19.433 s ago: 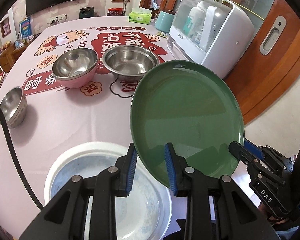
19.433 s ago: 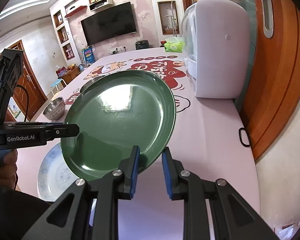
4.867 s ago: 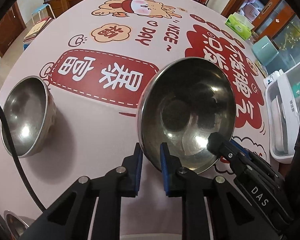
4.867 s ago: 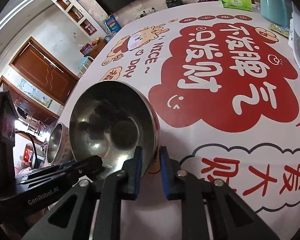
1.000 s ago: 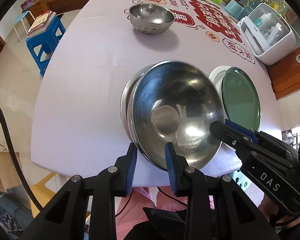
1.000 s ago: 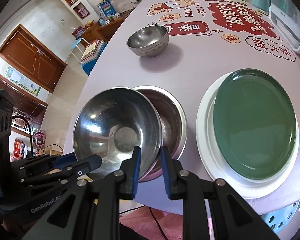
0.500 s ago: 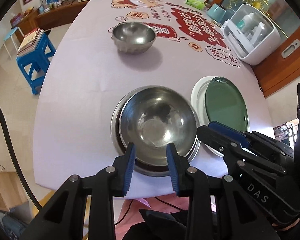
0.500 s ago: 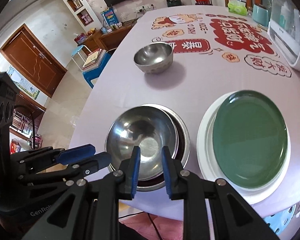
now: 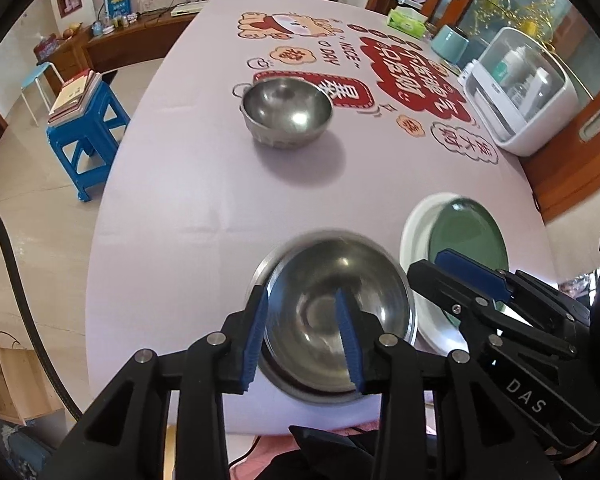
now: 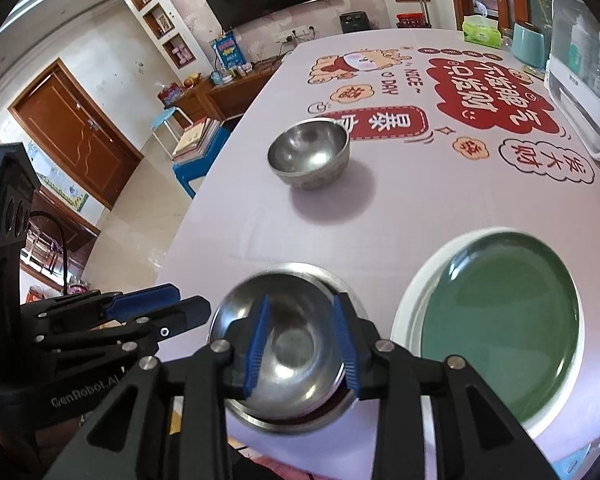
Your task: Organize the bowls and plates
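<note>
A steel bowl [image 9: 336, 300] sits nested inside a larger steel bowl [image 9: 272, 264] at the table's near edge; the stack also shows in the right wrist view [image 10: 288, 340]. My left gripper [image 9: 302, 336] is open and empty just above and in front of the stack. My right gripper [image 10: 300, 344] is open and empty over the stack too. A green plate [image 9: 466, 240] lies on a white plate [image 9: 414, 224] to the right; both show in the right wrist view, green plate [image 10: 500, 308] on white plate [image 10: 416, 284]. A lone steel bowl [image 9: 286, 112] stands mid-table, also in the right wrist view [image 10: 310, 156].
A white dish-drying box [image 9: 520, 84] stands at the table's right side, with a teal canister [image 9: 450, 42] and a tissue pack [image 9: 406, 20] beyond it. A blue stool with books [image 9: 86, 120] stands on the floor to the left. The table edge runs just under the stack.
Both grippers have let go of the steel bowl, opened wider and pulled back. The bowl now rests in the larger bowl.
</note>
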`<state>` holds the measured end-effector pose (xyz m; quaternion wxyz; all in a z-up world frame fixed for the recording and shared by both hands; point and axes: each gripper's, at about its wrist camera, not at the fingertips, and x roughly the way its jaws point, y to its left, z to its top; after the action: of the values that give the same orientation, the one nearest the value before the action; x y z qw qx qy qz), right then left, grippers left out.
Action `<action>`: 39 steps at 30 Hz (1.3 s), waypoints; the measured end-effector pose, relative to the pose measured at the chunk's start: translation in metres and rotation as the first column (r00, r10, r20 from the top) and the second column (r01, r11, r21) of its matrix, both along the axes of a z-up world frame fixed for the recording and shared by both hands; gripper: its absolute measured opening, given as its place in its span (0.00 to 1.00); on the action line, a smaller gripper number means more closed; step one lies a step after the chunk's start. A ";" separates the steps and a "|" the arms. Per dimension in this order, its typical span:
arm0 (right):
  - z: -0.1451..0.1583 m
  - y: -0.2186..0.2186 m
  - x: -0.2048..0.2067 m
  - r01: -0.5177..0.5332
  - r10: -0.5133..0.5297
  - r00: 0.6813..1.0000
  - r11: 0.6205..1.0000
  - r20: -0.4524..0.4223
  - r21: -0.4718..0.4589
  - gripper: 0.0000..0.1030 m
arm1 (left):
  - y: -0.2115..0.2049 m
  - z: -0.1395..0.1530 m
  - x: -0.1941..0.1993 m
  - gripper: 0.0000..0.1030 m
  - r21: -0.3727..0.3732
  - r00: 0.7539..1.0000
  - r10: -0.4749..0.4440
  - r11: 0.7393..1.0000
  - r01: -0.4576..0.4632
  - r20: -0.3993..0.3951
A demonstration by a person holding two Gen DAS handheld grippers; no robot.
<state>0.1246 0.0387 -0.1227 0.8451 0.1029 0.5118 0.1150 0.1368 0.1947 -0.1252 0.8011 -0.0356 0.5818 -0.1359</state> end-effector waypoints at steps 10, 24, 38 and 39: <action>-0.004 -0.007 0.050 0.020 -0.020 1.000 1.000 0.015 0.010 0.38 | 0.000 0.000 0.067 0.38 0.031 1.000 0.016 0.999 -0.016 0.000; -0.021 -0.006 0.119 0.039 -0.037 0.996 0.999 0.086 -0.025 0.38 | -0.003 -0.023 0.154 0.39 0.032 0.998 0.066 0.997 -0.066 0.007; -0.064 0.004 0.153 -0.017 0.020 0.996 0.999 0.084 -0.034 0.38 | -0.005 -0.078 0.192 0.39 -0.044 0.991 0.135 0.990 -0.136 -0.026; -0.067 0.005 0.156 -0.026 0.028 0.997 0.999 0.074 -0.031 0.38 | -0.006 -0.082 0.194 0.39 -0.047 0.990 0.136 0.989 -0.138 -0.033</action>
<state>0.2803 0.0432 -0.1895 0.8634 0.0788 0.4831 0.1226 0.3307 0.1886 -0.2068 0.7987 -0.0971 0.5863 -0.0941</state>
